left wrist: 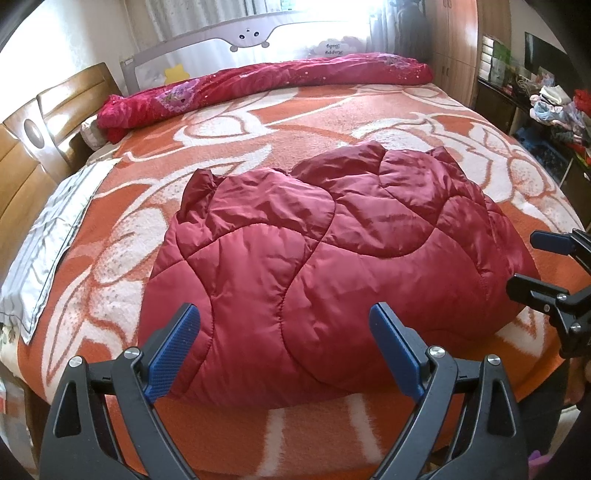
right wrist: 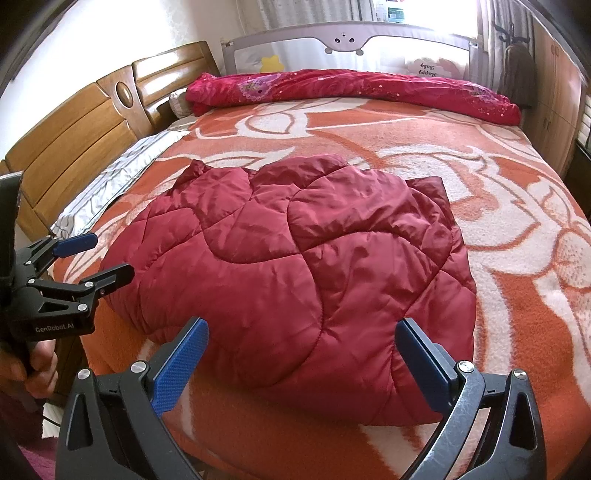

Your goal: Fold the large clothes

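A dark red quilted padded jacket [left wrist: 332, 251] lies folded in a thick bundle on the bed near its front edge; it also shows in the right wrist view [right wrist: 295, 266]. My left gripper [left wrist: 284, 321] is open and empty, just above the jacket's near edge. It shows from the side at the left of the right wrist view [right wrist: 110, 258]. My right gripper [right wrist: 301, 334] is open and empty over the jacket's near edge. It shows at the right edge of the left wrist view [left wrist: 524, 258], beside the jacket's right side.
The bed carries an orange and white flowered blanket [left wrist: 295, 122]. A rolled bright red duvet [left wrist: 258, 85] lies along the far side by a bed rail [left wrist: 255, 33]. A grey-white pillow [left wrist: 48, 240] lies left by the wooden headboard [right wrist: 74, 147]. Cluttered shelves [left wrist: 546, 110] stand right.
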A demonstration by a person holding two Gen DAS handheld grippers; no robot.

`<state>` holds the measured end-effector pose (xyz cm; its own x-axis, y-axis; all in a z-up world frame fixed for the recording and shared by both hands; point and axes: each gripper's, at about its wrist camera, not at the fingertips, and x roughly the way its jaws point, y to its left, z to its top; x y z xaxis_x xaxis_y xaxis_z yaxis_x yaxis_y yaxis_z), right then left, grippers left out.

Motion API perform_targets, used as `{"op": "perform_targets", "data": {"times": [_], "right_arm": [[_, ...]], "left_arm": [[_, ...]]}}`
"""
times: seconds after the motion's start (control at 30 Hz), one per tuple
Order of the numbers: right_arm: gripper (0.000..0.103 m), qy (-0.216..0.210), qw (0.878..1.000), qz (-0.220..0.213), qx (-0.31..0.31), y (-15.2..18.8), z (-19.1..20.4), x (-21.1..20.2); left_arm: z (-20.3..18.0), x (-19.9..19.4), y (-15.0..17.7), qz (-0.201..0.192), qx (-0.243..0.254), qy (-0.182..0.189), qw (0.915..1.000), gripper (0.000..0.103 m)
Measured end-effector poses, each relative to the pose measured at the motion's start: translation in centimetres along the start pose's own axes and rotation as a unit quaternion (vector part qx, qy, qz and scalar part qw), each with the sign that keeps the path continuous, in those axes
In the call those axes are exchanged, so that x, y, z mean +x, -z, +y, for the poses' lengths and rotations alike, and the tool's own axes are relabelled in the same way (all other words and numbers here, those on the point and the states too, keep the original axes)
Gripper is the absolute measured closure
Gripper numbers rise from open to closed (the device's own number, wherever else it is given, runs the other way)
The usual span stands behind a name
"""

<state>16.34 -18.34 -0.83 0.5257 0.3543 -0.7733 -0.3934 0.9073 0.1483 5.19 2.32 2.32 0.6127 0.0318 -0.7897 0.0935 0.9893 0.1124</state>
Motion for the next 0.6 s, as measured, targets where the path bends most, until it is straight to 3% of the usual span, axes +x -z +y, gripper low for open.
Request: {"op": "perform_targets", "data": {"times": [0.6], "right_arm": [[0.001, 0.001, 1.000, 0.000, 0.000, 0.07, 0.03, -0.01]], "left_arm": [[-0.11, 0.08, 0.01, -0.001, 0.002, 0.001, 1.0000, 0.009]]}}
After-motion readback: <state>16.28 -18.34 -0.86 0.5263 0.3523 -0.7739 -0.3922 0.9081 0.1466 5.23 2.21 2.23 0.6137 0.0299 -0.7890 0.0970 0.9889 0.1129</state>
